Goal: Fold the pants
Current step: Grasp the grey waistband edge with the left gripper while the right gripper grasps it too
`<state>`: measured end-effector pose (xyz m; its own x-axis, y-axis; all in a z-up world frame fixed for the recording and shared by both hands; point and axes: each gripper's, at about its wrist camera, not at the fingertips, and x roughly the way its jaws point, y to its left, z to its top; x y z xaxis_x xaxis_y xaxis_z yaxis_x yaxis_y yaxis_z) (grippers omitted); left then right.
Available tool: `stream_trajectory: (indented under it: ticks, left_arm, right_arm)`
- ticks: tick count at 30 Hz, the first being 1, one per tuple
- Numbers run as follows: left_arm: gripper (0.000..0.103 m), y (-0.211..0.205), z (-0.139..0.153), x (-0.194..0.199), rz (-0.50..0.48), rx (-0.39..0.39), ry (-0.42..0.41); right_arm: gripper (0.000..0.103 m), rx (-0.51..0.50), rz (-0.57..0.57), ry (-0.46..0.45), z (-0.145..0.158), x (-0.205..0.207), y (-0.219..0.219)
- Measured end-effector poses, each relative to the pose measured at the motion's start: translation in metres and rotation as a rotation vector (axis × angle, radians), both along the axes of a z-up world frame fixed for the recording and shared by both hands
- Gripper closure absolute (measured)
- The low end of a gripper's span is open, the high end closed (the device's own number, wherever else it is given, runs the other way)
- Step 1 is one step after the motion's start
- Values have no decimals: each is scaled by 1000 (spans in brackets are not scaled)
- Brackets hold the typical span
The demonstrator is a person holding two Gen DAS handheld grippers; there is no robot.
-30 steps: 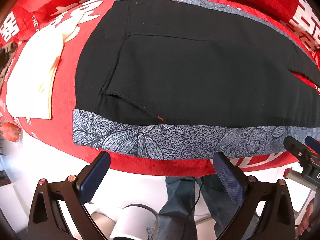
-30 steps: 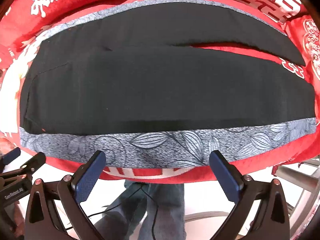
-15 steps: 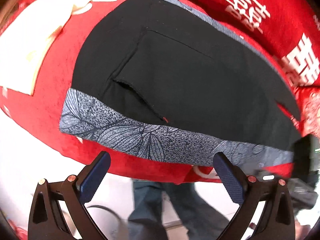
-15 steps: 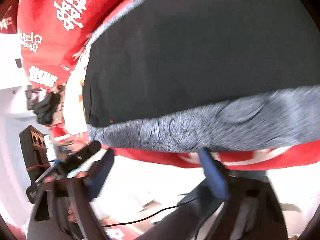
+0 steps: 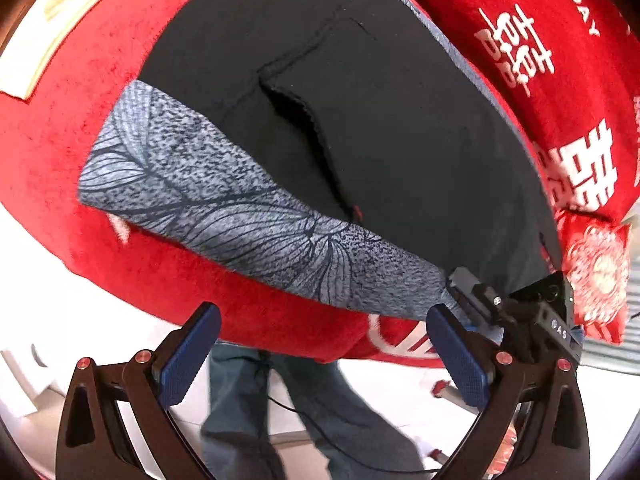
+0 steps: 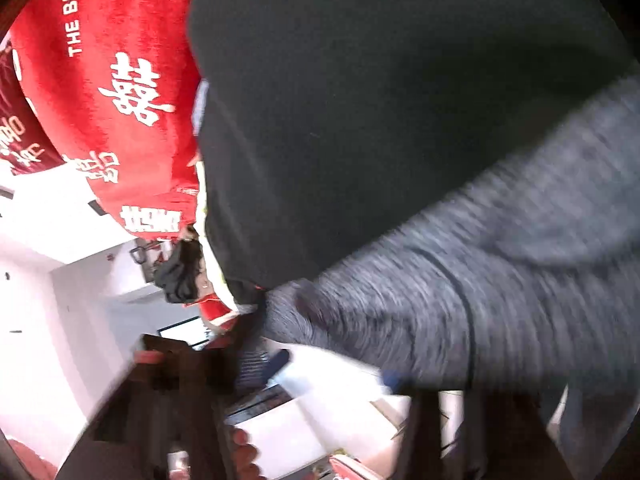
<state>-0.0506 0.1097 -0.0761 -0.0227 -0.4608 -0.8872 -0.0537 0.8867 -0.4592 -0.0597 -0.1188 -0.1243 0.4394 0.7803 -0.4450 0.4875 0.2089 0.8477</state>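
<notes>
Black pants (image 5: 400,128) with a grey leaf-printed side stripe (image 5: 240,204) lay spread flat across a red blanket (image 5: 52,152) with white lettering. The stripe ran along the near edge of the pants, close to where the blanket dropped away toward a pale floor. A pocket opening (image 5: 304,120) showed as a slanted slit in the black cloth. A cream-coloured cloth (image 5: 60,12) sat at the far left of the blanket, well apart from the pants.

The left gripper (image 5: 332,356) hovered just off the near edge of the blanket, its blue-padded tongs spread wide and empty, not touching the fabric. In the left wrist view, the right gripper (image 5: 516,312) appeared as a dark shape at the stripe, farther along toward the legs. The right wrist view was heavily blurred and tilted; the right gripper (image 6: 336,368) was close against the stripe (image 6: 480,280), and I could not tell whether its tongs were spread or pinching cloth.

The step in hand seemed to be taking hold of the near striped edge with both grippers, ready to fold the pants lengthwise. To do it well, the left tongs would need to slide in low so one pad goes under the stripe and one over it, catching the pants but not the blanket beneath. Both holds should sit on the same edge, well apart, so the cloth lifts evenly and the near edge meets the far one without sagging in between.
</notes>
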Motion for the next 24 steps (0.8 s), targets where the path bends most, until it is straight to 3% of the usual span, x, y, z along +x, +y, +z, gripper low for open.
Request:
stream_trajectory:
  ticks: [6, 7, 8, 9, 11, 14, 17, 19, 21, 23, 24]
  left_arm:
    - [2, 6, 3, 25, 147, -133, -14]
    - [8, 5, 3, 31, 168, -129, -23]
    - [35, 5, 4, 35, 175, -132, -30]
    - [55, 3, 3, 40, 159, -171, -26]
    - [66, 3, 2, 46, 134, -171, -34]
    - [67, -3, 10, 49, 67, -138, -48]
    - [67, -3, 14, 50, 24, -117, -54]
    - [67, -8, 14, 55, 4, -107, -51]
    - [67, -10, 13, 56, -17, -90, -47]
    - [67, -10, 11, 56, -25, -68, -36]
    - [72, -12, 11, 58, -21, -58, -28]
  right_arm:
    - [90, -35, 97, -142, 55, 17, 0]
    - [90, -43, 113, -144, 58, 19, 1]
    - [89, -54, 129, -139, 58, 20, 2]
    - [86, -60, 142, -129, 56, 20, 0]
    - [86, -77, 147, -108, 51, 17, -7]
    - [79, -98, 116, -70, 37, 3, -25]
    - [63, -90, 36, -30, 23, -17, -46]
    - [55, -56, -51, 2, 10, -32, -61]
    - [55, 26, -139, 30, -5, -45, -71]
    - [62, 127, -258, 67, -15, -57, -77]
    - [91, 117, -284, 95, -14, -59, -80]
